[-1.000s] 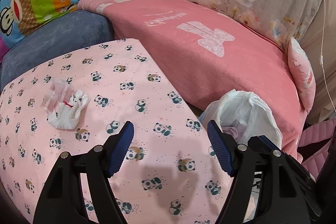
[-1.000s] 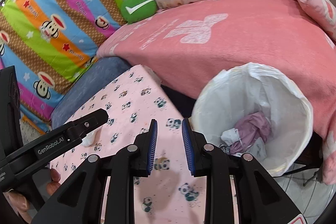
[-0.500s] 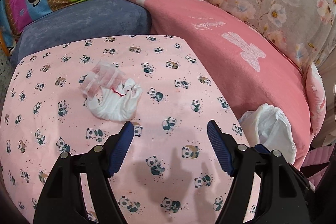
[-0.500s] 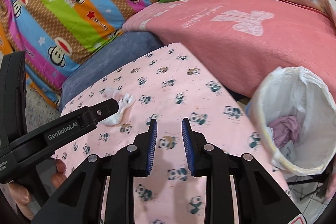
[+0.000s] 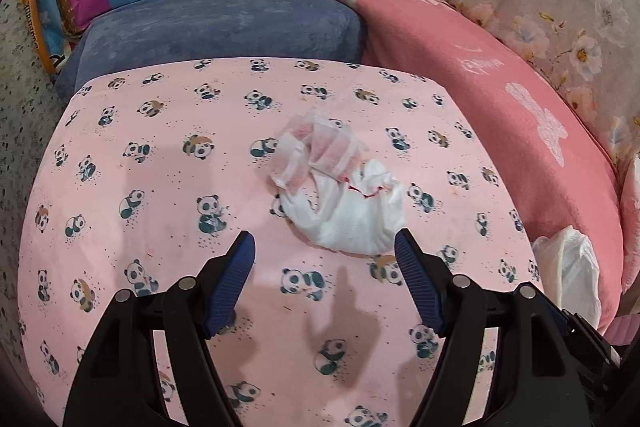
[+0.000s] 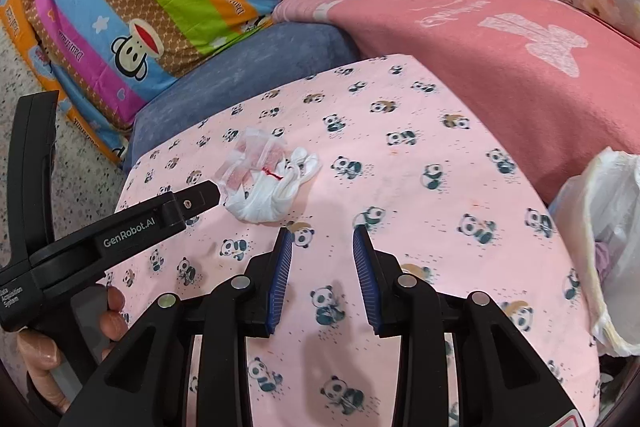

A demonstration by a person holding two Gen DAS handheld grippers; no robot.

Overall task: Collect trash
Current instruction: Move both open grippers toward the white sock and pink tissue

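A crumpled white plastic bag with a clear, pink-tinted wrapper bunched against it (image 5: 336,187) lies near the middle of the table covered in pink panda-print cloth (image 5: 160,211); a small red mark shows where bag and wrapper meet. It is the only loose piece of trash visible on the cloth.

The left gripper (image 5: 324,259) hovers just short of the bundle with its jaws released wide, the right-hand blue pad near the bag's lower edge but not touching it, as far as the left wrist view shows. The right gripper (image 6: 322,255) hangs over bare cloth, well apart from the bundle, its jaws parted and holding nothing.

At the table's far right edge stands a bin lined with a white plastic bag (image 6: 600,235), with something purplish inside.

The step in hand appears to be the approach for a pick-up by the left gripper. The next move likely calls for advancing so both pads straddle the bag's thickest part, then closing on enough material that the light wrapper comes along rather than slipping free, before carrying it across to the bin.
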